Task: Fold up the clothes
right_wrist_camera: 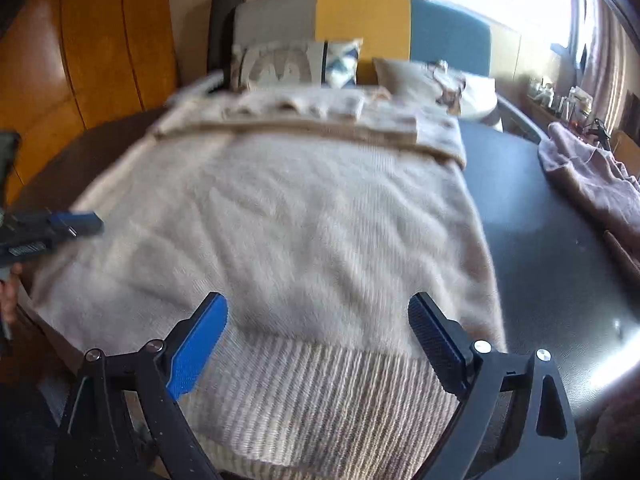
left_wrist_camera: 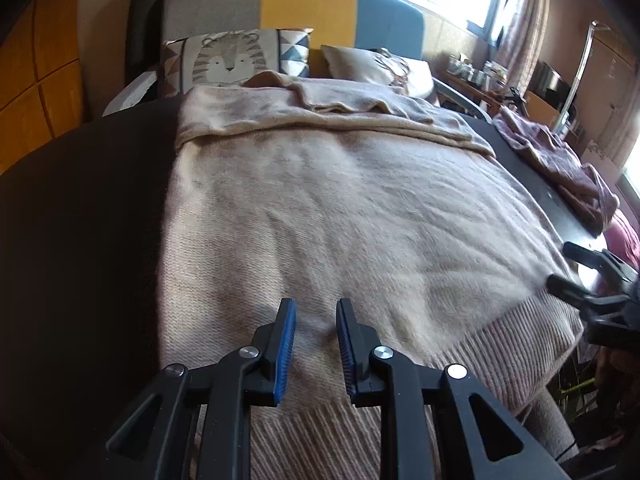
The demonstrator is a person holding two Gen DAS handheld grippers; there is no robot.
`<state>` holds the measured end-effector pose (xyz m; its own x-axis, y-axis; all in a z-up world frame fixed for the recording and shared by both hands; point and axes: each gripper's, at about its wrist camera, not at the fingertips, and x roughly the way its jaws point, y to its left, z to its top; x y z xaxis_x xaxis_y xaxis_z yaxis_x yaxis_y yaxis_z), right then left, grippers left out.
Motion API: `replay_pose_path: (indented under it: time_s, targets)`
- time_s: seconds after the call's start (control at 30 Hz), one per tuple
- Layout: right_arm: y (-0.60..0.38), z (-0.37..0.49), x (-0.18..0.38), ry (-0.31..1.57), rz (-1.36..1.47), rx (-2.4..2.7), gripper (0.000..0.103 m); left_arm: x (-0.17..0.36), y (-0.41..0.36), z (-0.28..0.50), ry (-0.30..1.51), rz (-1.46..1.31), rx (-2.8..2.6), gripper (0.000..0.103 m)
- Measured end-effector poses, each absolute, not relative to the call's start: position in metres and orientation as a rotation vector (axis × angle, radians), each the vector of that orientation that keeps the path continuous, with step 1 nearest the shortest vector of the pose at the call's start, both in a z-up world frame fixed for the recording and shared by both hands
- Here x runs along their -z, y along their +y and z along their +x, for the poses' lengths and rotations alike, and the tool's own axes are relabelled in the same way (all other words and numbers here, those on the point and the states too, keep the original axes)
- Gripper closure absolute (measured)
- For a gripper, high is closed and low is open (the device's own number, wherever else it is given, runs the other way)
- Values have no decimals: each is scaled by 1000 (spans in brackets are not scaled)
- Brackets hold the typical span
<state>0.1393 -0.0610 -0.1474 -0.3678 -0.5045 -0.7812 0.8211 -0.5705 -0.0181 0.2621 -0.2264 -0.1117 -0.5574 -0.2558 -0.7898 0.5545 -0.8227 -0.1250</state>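
Cream sweater [left_wrist_camera: 320, 200]: flat on dark table [left_wrist_camera: 80, 220], long axis running away from ribbed hem [right_wrist_camera: 320, 392]. Left gripper [left_wrist_camera: 316, 344] narrowly parted, right gripper [right_wrist_camera: 318, 340] spread wide; both over hem, empty.

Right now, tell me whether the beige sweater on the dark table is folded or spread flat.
Mostly spread: the beige sweater lies flat on the dark table, ribbed hem nearest, with only its far end folded back over the body.

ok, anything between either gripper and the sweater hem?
Nothing visible. The left gripper and right gripper both hang directly over the ribbed hem of the cream sweater, jaws apart with bare knit beneath. The mauve garment lies off to the right.
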Motion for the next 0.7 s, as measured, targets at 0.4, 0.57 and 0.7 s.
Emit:
replay_pose_path:
  time_s: [0.4,0.57,0.7]
  targets:
    - [-50,140,134,417,901,2045,7,110,-223,263,480,1110,2370,82]
    - [-60,137,137,490,893,2031,6,115,-218,266,434,1097,2389,82]
    - [-44,131,154,452,955,1988,6,115,-223,272,431,1096,2389,82]
